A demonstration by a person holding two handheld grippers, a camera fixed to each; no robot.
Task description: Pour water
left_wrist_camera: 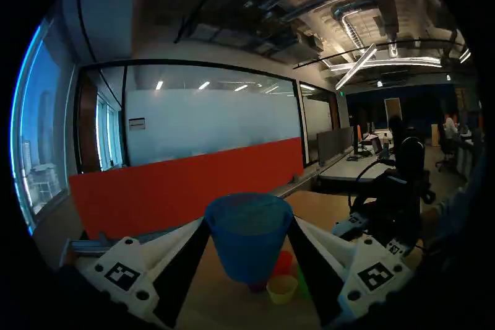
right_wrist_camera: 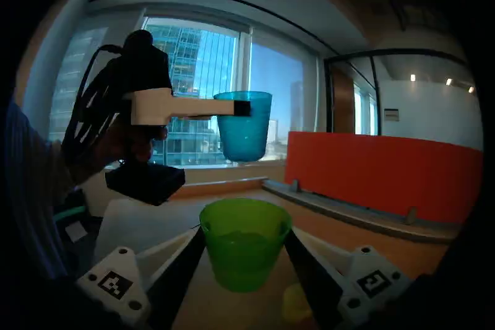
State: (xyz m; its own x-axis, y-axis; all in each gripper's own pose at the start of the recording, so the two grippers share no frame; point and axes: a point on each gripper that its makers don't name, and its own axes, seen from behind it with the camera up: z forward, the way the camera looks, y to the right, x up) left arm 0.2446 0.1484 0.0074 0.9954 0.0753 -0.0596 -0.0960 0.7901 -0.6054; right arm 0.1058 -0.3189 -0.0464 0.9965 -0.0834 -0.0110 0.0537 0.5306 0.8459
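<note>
Two cups are held upright, one in each gripper. The blue cup (left_wrist_camera: 249, 240) is clamped between both fingers of the left gripper (left_wrist_camera: 247, 223), above the table (left_wrist_camera: 210, 305). In the right gripper view, that gripper is held level by a hand (right_wrist_camera: 117, 141). The green cup (right_wrist_camera: 244, 246) is pinched by the right gripper (right_wrist_camera: 244, 231), lower than the blue one. A yellow cup (left_wrist_camera: 282, 288) stands on the table.

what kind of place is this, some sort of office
Most likely an open-plan office high up in a city building: rows of desks with office chairs, a glass-walled meeting room, and a big window looking out on towers.
</note>
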